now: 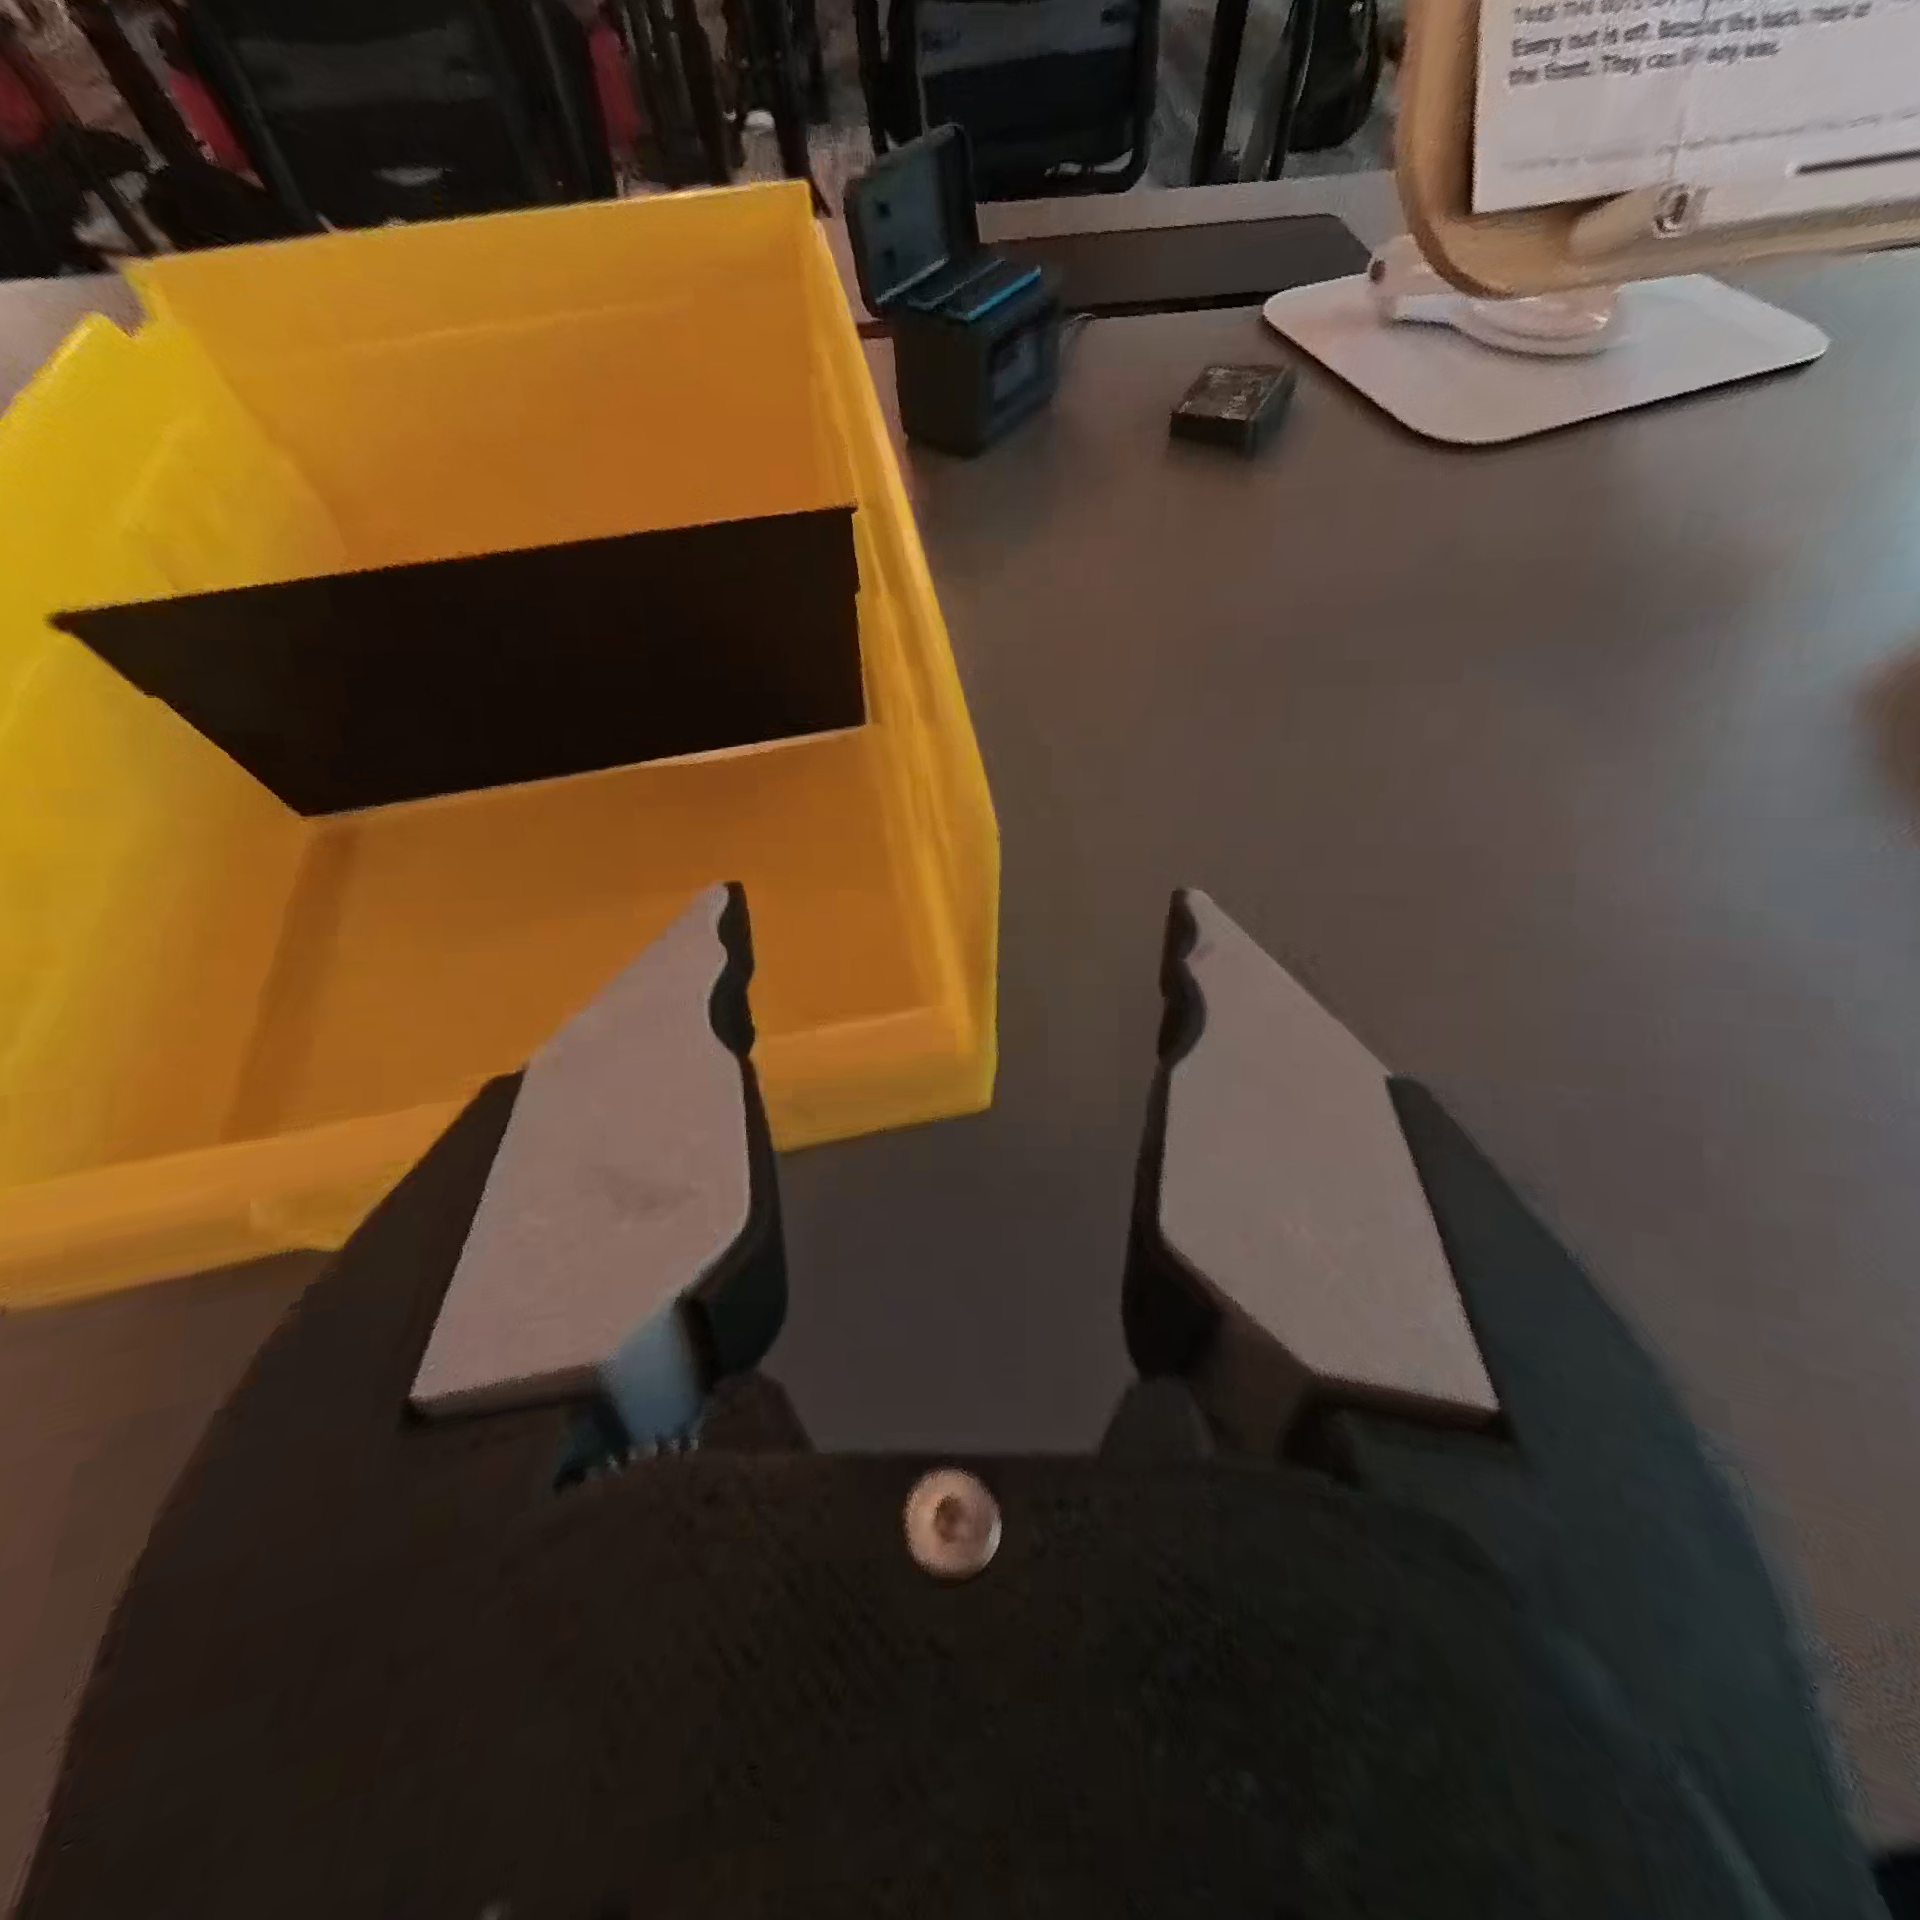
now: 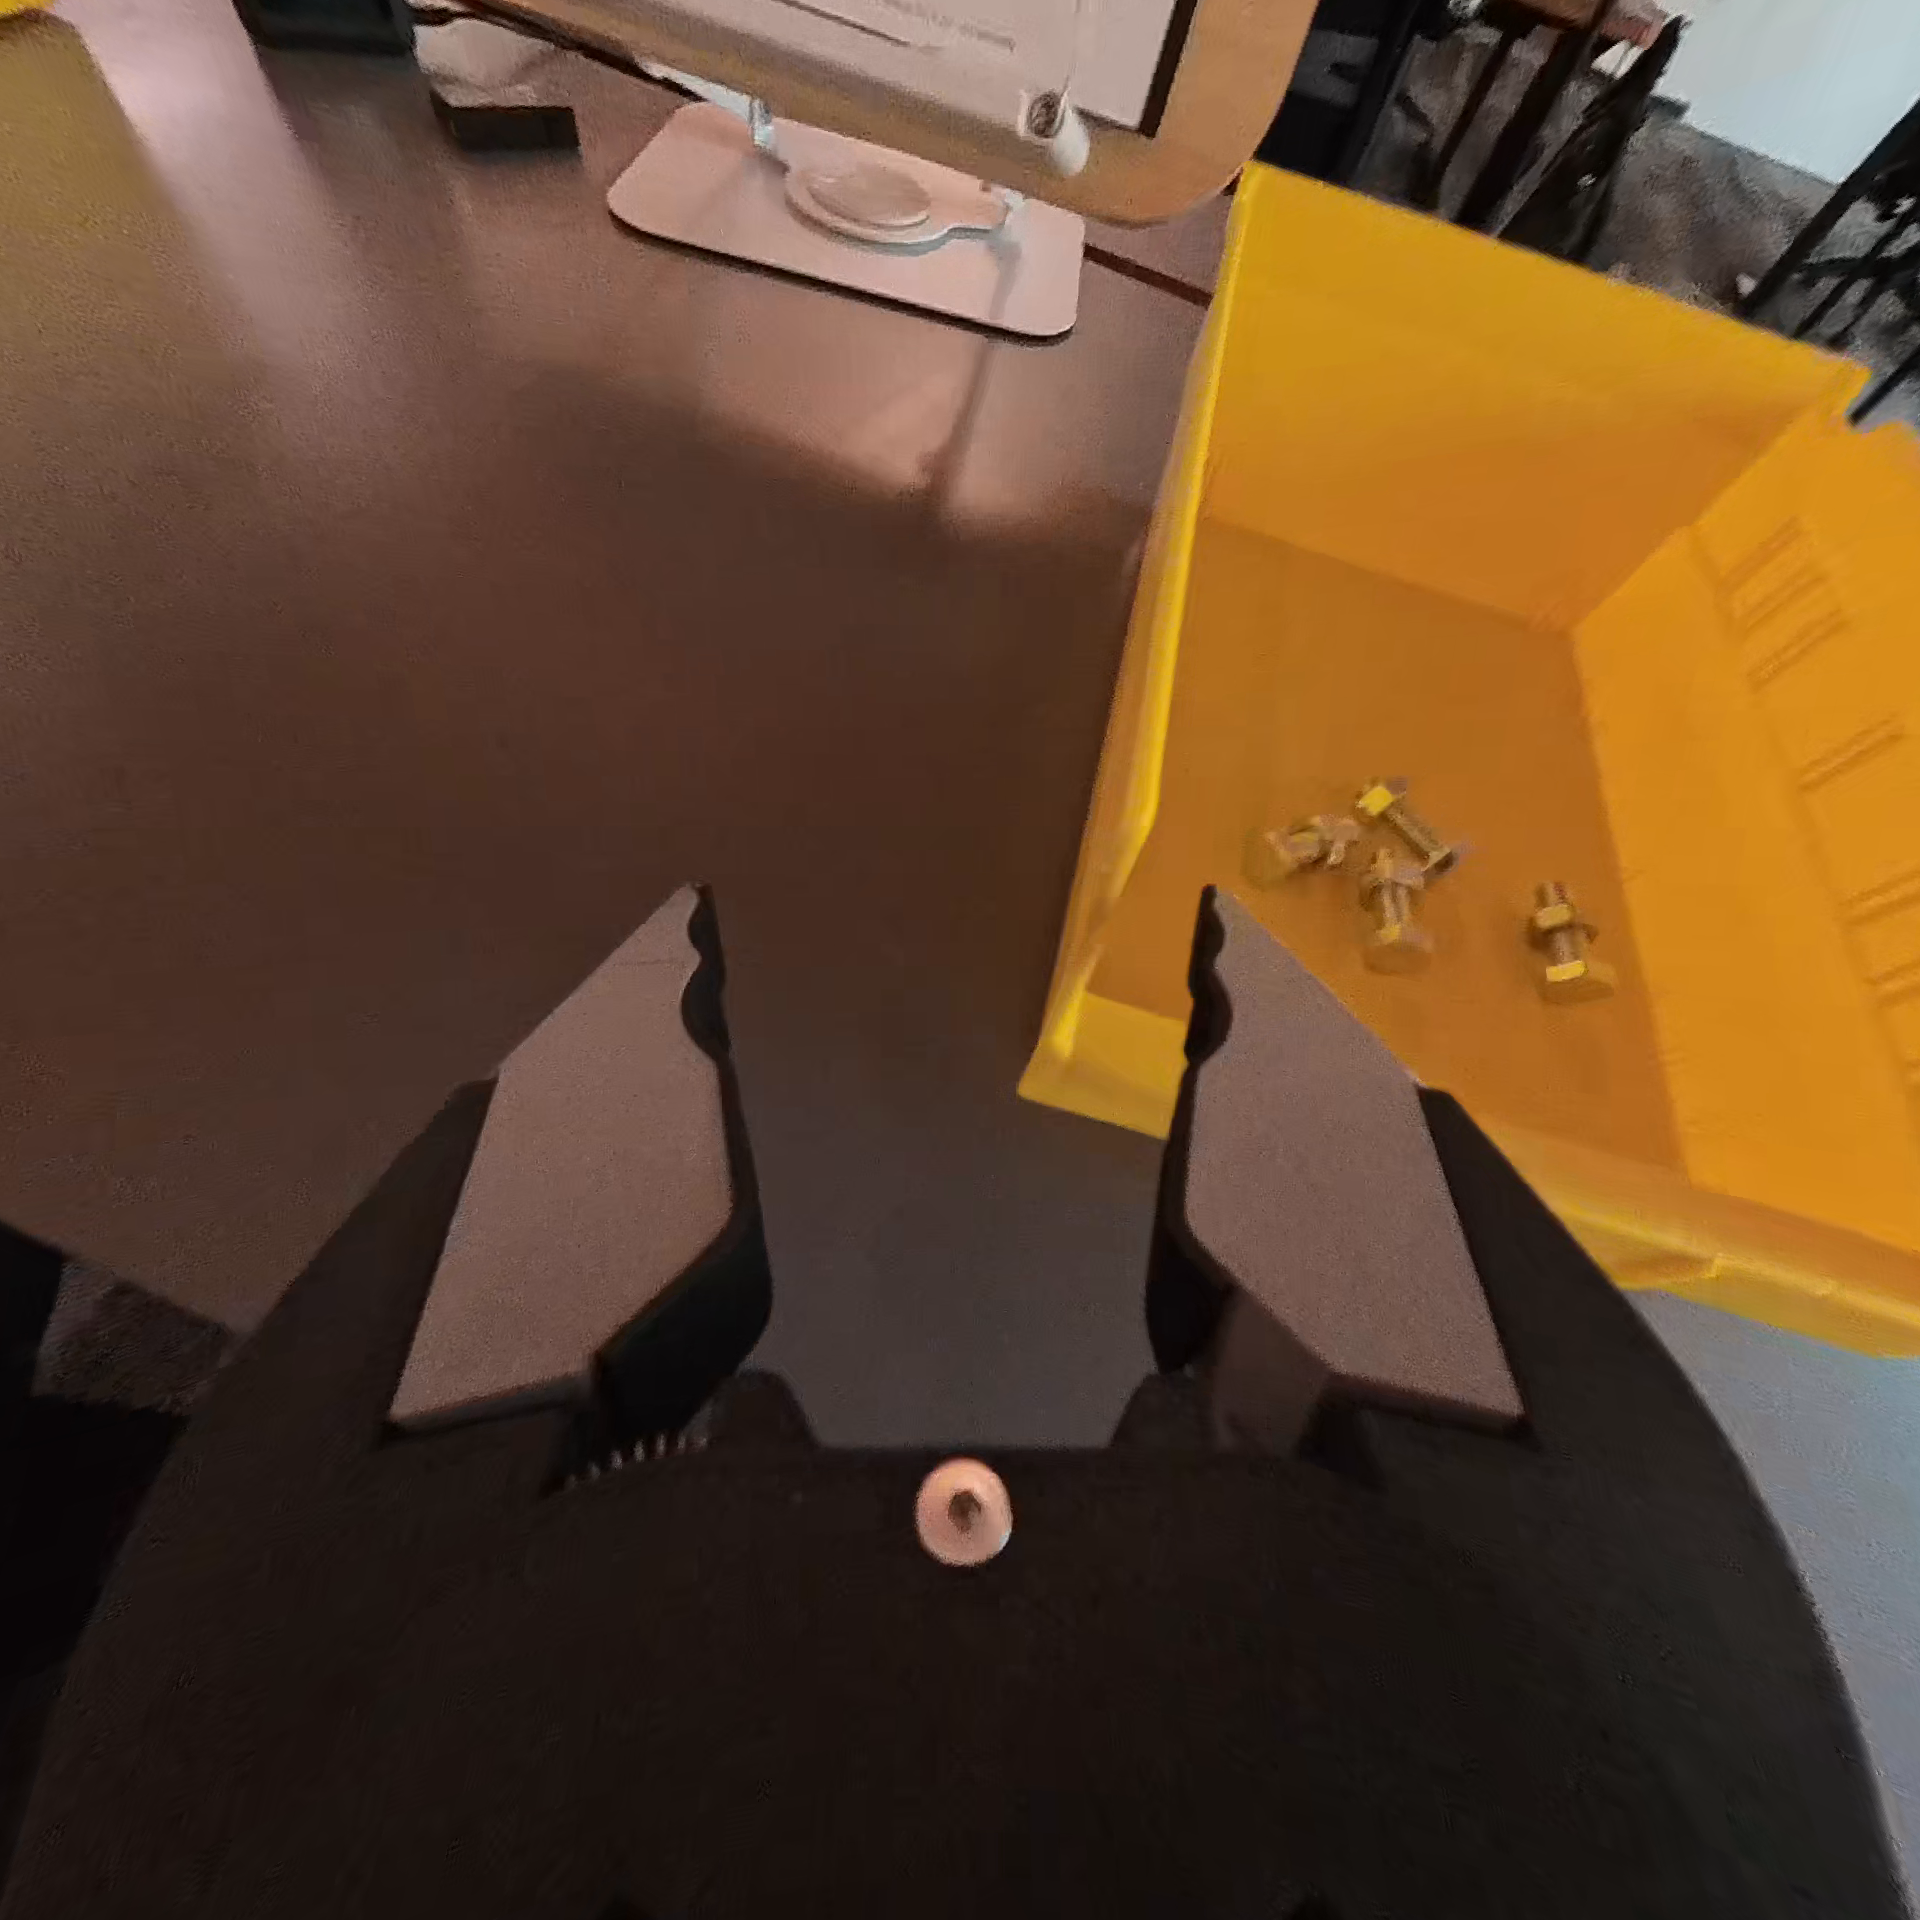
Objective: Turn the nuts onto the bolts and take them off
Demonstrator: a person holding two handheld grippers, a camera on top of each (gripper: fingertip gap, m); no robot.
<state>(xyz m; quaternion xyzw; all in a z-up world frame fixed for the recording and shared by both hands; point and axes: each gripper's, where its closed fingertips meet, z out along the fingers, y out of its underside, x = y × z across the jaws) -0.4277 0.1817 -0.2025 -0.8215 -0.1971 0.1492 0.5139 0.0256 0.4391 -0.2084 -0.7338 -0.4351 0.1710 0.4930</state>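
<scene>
Dark tabletop (image 2: pixel 520 623) spreads beneath both grippers. Bolts with nuts (image 2: pixel 1392 883) lie in a yellow bin (image 2: pixel 1455 416), just right of the spread, empty right gripper (image 2: pixel 951 904). Left gripper (image 1: pixel 956 904) is likewise spread, empty.

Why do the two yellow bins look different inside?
The left bin has a black divider across it; the right bin shows none. The right bin holds four bolts with nuts on them; the left bin's visible front part holds nothing, and behind its divider is hidden. Both are yellow, open-topped and sit on the dark table.
</scene>
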